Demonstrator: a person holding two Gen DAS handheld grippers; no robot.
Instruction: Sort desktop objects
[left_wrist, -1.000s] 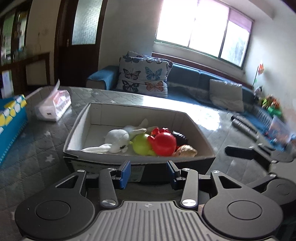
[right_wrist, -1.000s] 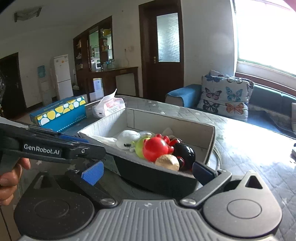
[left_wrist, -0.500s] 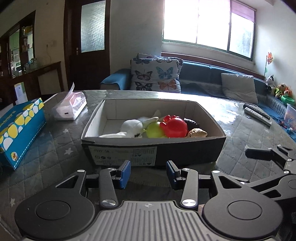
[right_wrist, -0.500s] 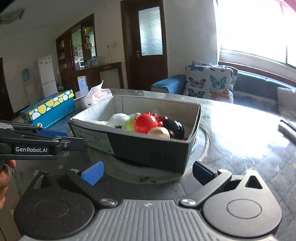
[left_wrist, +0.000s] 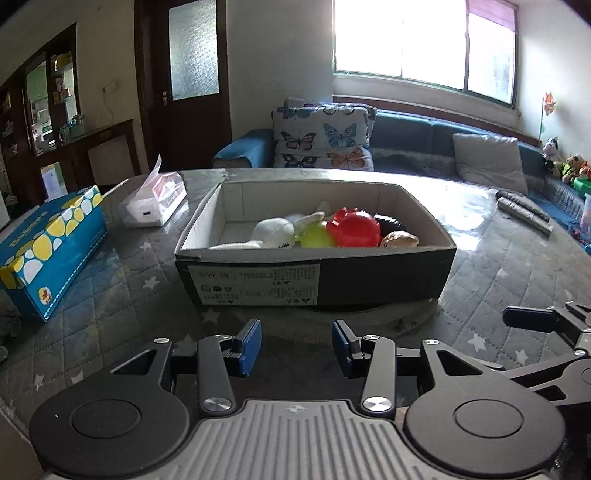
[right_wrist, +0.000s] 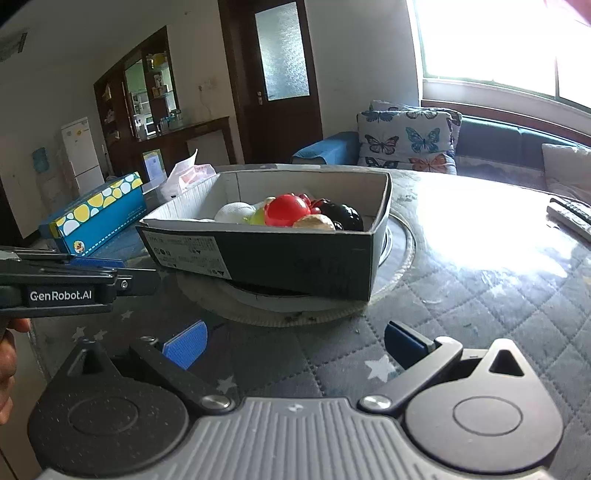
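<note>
Left wrist view: your left gripper (left_wrist: 294, 343) sits with its jaws parted and nothing between them, short of the box (left_wrist: 314, 280), which is straight ahead of the fingers. The toys are piled toward the right end inside: white plush (left_wrist: 275, 233), green ball (left_wrist: 317, 236), red ball (left_wrist: 356, 228).

Right wrist view: your right gripper (right_wrist: 295, 345) is spread wide and empty too, with the box ahead and slightly left of the fingers. The black toy (right_wrist: 341, 216) and tan one (right_wrist: 314, 222) are nearest your side.

Watch out: the box looks perched on a round disc (right_wrist: 295, 302), so nudging the wall might spin or slide it. The balls are packed tight and could roll away.
</note>
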